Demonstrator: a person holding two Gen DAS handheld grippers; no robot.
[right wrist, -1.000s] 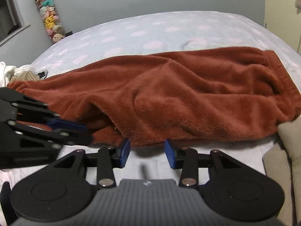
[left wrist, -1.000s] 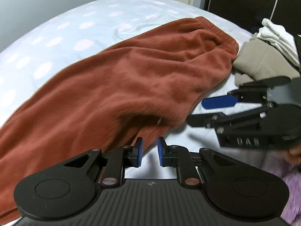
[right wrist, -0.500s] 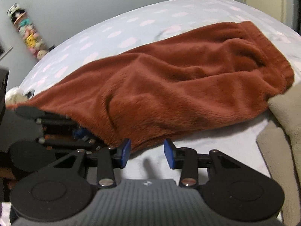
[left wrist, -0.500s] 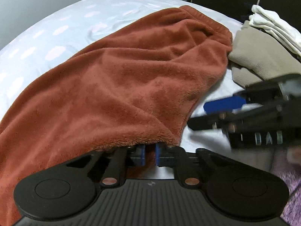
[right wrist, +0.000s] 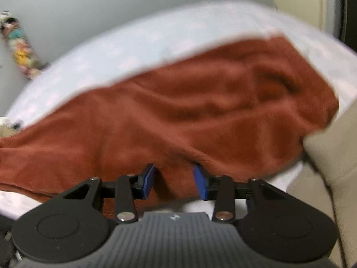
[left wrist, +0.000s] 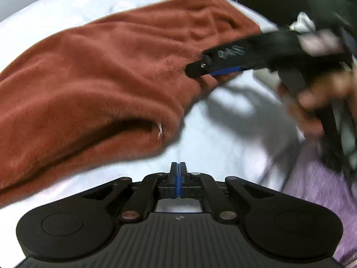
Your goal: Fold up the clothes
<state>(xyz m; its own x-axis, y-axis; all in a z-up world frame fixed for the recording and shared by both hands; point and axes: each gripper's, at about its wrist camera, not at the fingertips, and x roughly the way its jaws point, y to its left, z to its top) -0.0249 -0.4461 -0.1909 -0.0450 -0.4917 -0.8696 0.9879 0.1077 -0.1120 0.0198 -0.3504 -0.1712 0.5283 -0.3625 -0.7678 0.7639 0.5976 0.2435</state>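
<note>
A rust-brown fleece garment [left wrist: 107, 71] lies spread across the pale blue bed [left wrist: 223, 143]. It also shows in the right wrist view [right wrist: 178, 116]. My left gripper [left wrist: 177, 179] is shut with nothing between its pads, over bare sheet just off the garment's near edge. My right gripper [right wrist: 174, 182] is open with its pads on either side of the garment's near edge. In the left wrist view the right gripper [left wrist: 200, 69] reaches in from the right onto the garment.
Folded beige clothing [right wrist: 330, 147] lies at the right of the garment. A purple cloth [left wrist: 321, 189] lies at the near right. A column of soft toys [right wrist: 20, 51] stands by the far wall.
My left gripper drew back off the garment's edge and shut empty. My right gripper moved forward onto the garment's near edge, still open. Both views are blurred by motion.
</note>
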